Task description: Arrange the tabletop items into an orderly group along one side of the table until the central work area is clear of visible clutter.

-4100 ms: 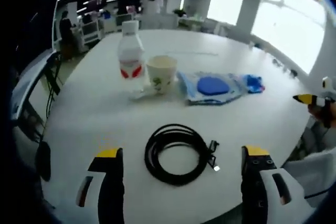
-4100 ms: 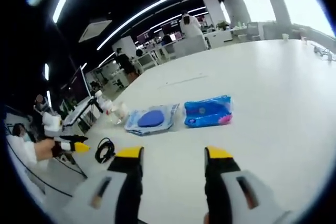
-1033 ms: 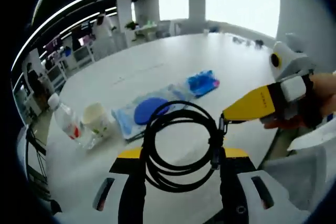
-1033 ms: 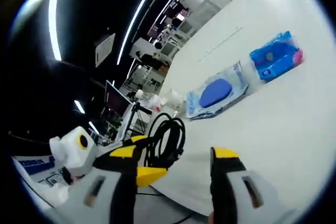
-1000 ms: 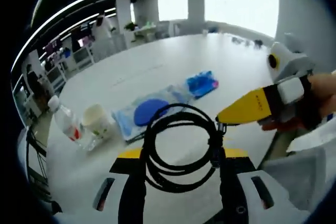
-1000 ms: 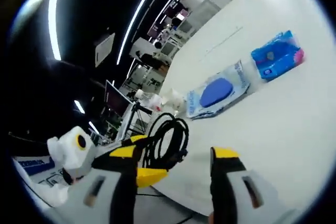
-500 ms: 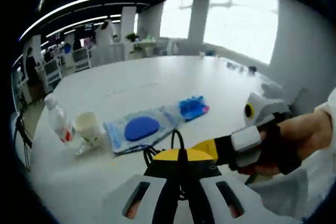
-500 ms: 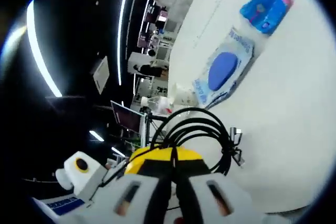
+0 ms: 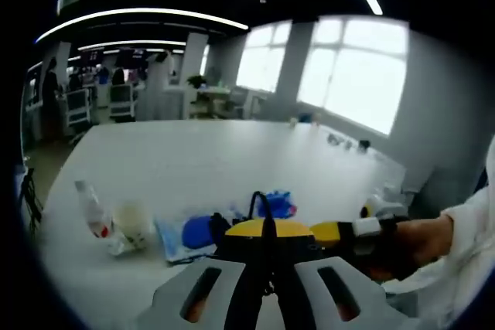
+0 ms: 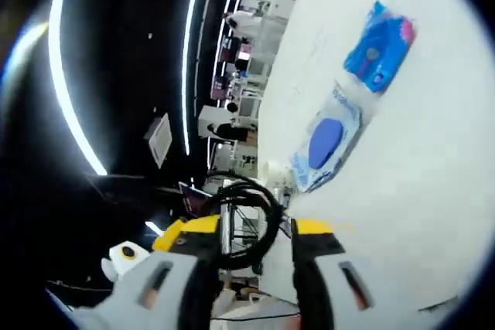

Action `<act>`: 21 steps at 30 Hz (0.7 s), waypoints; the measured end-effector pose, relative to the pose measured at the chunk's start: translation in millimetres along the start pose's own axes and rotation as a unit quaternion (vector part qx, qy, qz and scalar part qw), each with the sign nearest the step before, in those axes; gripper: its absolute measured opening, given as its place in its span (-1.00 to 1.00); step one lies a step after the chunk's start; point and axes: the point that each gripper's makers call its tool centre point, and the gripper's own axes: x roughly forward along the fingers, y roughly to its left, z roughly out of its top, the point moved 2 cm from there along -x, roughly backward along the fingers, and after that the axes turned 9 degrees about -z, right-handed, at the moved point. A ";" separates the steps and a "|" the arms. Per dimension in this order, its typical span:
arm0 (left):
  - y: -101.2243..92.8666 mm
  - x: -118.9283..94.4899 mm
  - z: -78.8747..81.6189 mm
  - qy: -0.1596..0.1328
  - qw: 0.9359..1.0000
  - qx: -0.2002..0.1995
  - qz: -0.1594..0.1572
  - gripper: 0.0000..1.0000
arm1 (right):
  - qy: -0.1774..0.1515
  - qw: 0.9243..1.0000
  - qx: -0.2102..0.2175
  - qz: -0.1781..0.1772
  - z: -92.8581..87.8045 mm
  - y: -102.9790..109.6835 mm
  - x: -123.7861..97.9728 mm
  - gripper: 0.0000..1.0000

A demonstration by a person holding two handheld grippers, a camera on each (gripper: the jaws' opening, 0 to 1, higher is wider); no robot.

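In the left gripper view my left gripper [image 9: 263,231] is shut on the black cable [image 9: 260,203], a loop of which sticks up above the tips. My right gripper [image 9: 331,231], held in a hand [image 9: 410,241], has its yellow tip right beside it. On the white table [image 9: 193,160] stand a water bottle [image 9: 93,218] and a paper cup [image 9: 133,226]. A clear pouch with a blue disc [image 9: 193,231] and a blue pack [image 9: 277,202] lie to their right. In the right gripper view my right gripper [image 10: 251,229] is open, with the cable coil [image 10: 267,206] between its jaws.
The table [image 10: 433,152] stretches wide and bare beyond the blue pack [image 10: 379,44] and the pouch [image 10: 325,144]. Desks, chairs and people stand far behind the table. Bright windows [image 9: 352,75] line the far right wall.
The right gripper was shut half a second ago and its jaws now stand apart around the coil. The left stays shut on the cable. Both views have swung upward.
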 end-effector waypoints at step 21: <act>-9.4 0.2 -9.5 -0.014 0.999 -0.042 -0.001 -1.00 | -0.011 0.995 0.066 0.071 -4.9 20.7 9.5 -0.95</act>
